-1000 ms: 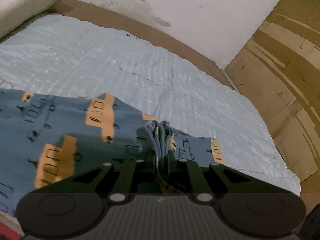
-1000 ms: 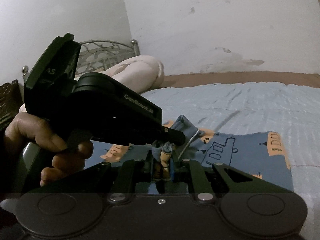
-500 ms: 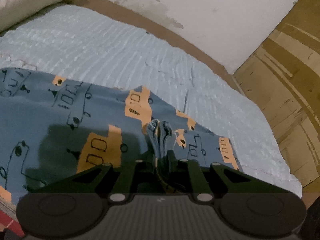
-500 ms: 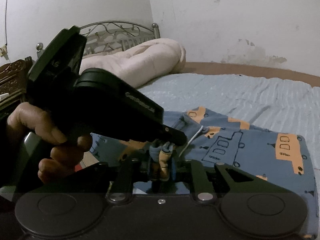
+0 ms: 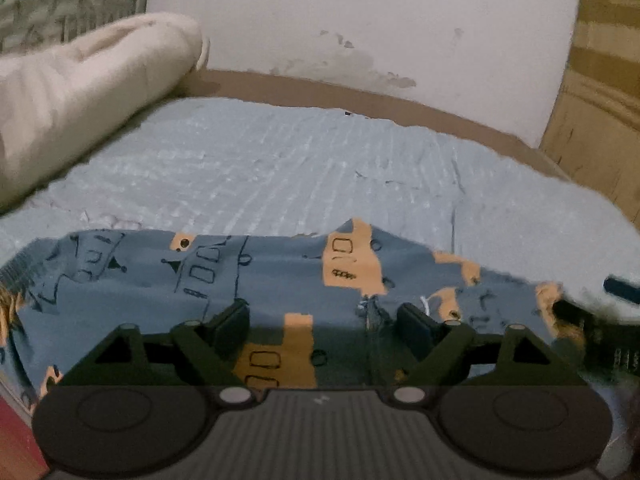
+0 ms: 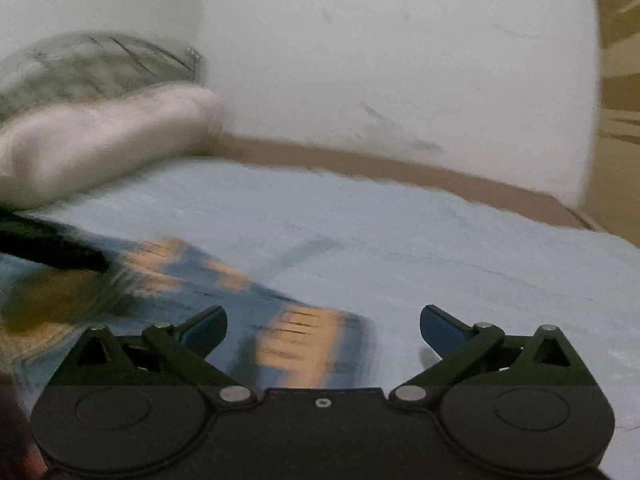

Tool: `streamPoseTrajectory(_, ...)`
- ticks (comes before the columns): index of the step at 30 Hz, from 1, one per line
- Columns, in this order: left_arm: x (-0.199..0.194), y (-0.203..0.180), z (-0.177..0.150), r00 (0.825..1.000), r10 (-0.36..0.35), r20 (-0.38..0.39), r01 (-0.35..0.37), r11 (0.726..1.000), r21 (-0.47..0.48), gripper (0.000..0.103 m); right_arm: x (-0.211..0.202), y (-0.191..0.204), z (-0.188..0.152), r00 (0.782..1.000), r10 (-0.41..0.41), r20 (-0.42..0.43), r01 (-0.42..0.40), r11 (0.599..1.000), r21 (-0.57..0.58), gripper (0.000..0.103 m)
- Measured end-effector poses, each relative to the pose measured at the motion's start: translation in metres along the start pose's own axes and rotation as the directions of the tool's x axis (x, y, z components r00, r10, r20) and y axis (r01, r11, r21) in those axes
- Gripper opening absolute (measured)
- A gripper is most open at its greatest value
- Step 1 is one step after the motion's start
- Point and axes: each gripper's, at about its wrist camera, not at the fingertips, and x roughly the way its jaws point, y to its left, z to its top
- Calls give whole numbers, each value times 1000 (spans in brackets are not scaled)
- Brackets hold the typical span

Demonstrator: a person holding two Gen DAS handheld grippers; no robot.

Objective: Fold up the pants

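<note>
From the left wrist, the pants (image 5: 280, 276) lay flat on the bed (image 5: 280, 168), its pale blue cover reaching a stained white wall (image 5: 360, 20); the left hand-held gripper (image 5: 324, 320) had just sprung wide, pads off the cloth. The blurred right wrist view showed the right hand-held gripper (image 6: 323, 326) likewise just opened, empty, above the pants' edge
</note>
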Motion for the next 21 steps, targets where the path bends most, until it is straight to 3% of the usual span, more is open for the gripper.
streamPoseTrajectory(3, 3, 0, -5, 1000, 20, 2, -20, 999, 27, 90, 30, -19, 0, 996, -60, -70, 63, 997, 38, 102)
streamPoseTrajectory(6, -1, 0, -11, 999, 32, 9, -33, 998, 47, 92, 44, -26, -7, 991, -64, -122, 74, 994, 79, 102)
streamPoseTrajectory(9, -21, -4, -22, 997, 65, 52, -69, 995, 75, 101, 29, -15, -14, 994, -80, -79, 84, 996, 40, 102)
streamPoseTrajectory(13, -28, -4, -42, 993, 81, 84, -89, 991, 104, 102, -18, 2, -29, 996, -58, 67, 58, 998, 2, 102)
streamPoseTrajectory(16, -38, -1, -42, 992, 68, 105, -78, 993, 92, 102, -17, 18, -50, 995, -95, 44, 98, 992, -83, 102)
streamPoseTrajectory(19, -64, 14, -40, 987, 67, 146, -75, 996, 54, 102, -24, 15, -45, 993, -100, 66, 102, 994, -30, 102)
streamPoseTrajectory(21, -78, 33, -39, 976, 106, 190, -106, 994, -9, 102, -32, 16, -37, 990, -85, 111, 87, 996, -9, 102)
